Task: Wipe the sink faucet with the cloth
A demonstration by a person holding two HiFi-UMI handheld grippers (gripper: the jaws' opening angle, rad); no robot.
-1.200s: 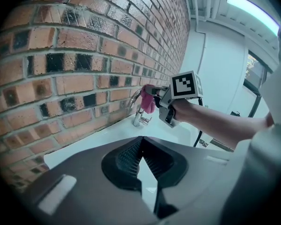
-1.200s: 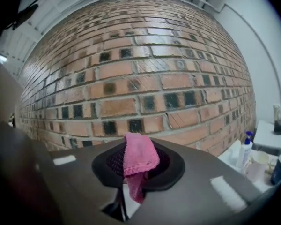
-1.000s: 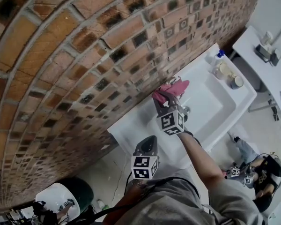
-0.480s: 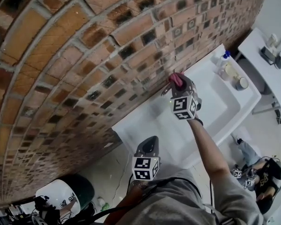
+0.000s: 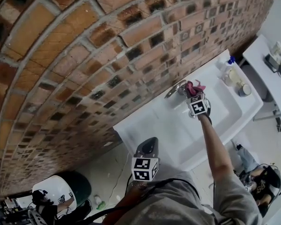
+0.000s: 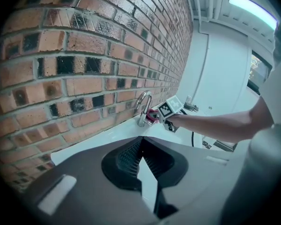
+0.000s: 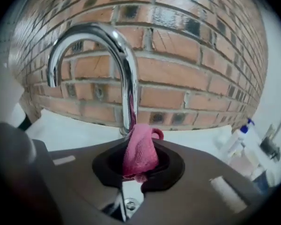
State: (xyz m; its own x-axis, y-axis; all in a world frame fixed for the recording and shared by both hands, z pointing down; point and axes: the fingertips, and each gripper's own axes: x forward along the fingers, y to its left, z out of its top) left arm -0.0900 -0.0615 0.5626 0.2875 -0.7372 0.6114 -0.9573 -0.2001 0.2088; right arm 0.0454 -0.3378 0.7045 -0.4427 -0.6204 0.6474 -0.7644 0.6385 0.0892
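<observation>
right gripper: jaws are clamping down on the pink cloth, wad sticking out front
cloth: it's pressing against the low stem of the chrome faucet, at the far edge of the white sink by the brick wall
left gripper: jaws together on nothing, hanging near the person, well apart from the faucet
progress: I'm guessing mid-wipe; the arch and spout aren't getting touched right now, so probably those are left

Big red brick wall with dark patches, pale floor below, white surface off right, bright ceiling light strip.
</observation>
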